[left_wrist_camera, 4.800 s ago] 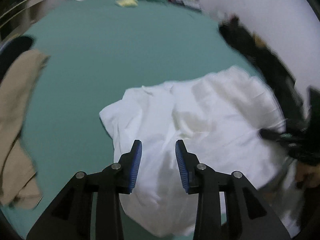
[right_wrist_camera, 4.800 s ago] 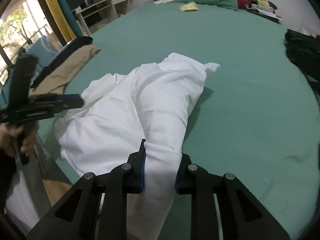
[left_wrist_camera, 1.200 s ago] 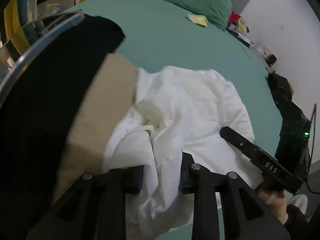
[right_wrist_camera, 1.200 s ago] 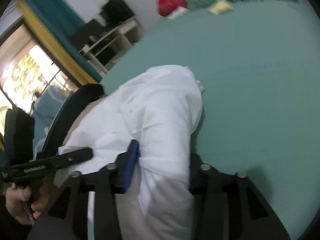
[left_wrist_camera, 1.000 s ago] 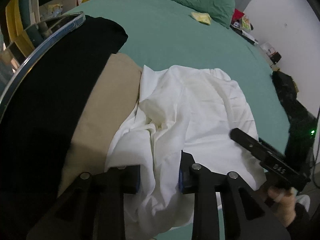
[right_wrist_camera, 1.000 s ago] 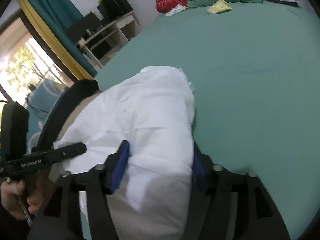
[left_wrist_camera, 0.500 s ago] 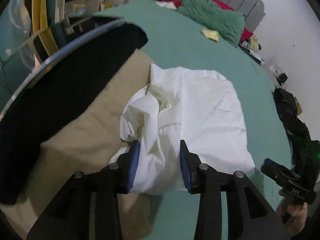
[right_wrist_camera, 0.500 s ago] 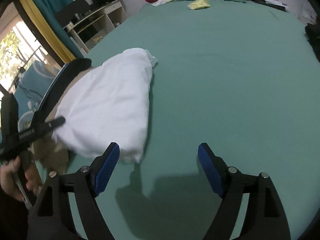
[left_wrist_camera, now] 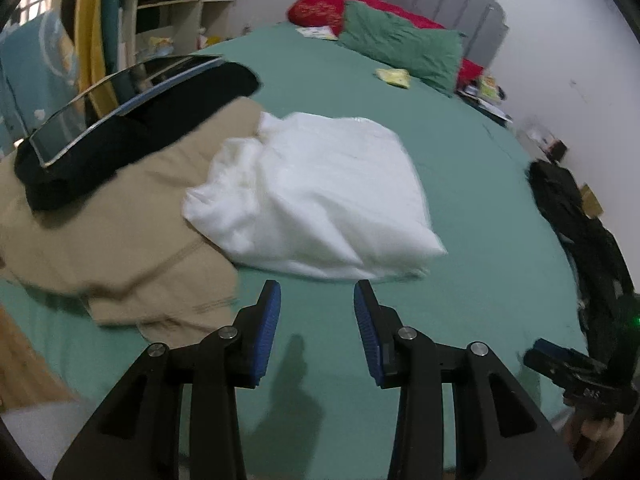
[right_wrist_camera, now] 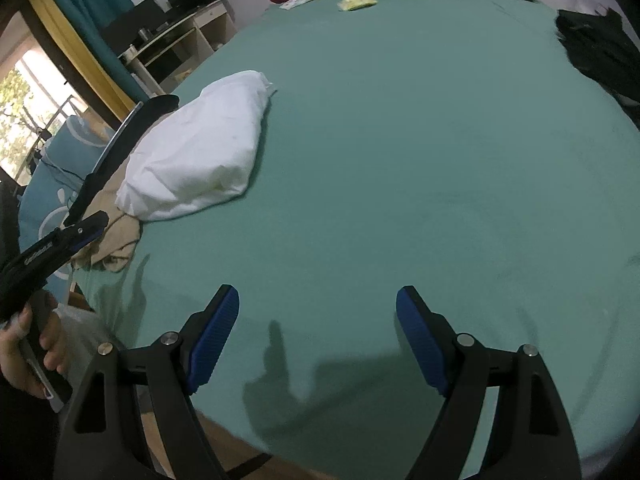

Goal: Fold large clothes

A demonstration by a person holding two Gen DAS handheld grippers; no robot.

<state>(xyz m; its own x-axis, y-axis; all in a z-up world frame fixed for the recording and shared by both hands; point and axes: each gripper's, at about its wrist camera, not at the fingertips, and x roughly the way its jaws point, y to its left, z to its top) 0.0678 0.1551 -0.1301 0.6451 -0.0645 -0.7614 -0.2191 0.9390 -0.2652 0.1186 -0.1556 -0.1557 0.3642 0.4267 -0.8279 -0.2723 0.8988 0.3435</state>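
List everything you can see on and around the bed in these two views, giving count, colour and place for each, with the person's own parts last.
white garment: 1, white, folded bundle on the bed, its left edge over the tan garment
tan garment: 1, tan, left edge of the bed
black garment: 1, black, far left, partly on the tan garment
dark clothes pile: 1, black, right edge of the bed
bed sheet: 1, green
green pillow: 1, green, head of the bed
red bedding: red, behind the pillow
yellow item: 1, yellow, before the pillow
shelf unit: 1, pale, left of the bed
left gripper: 1, black, blue fingers, open
right gripper: 1, black, blue fingers, wide open
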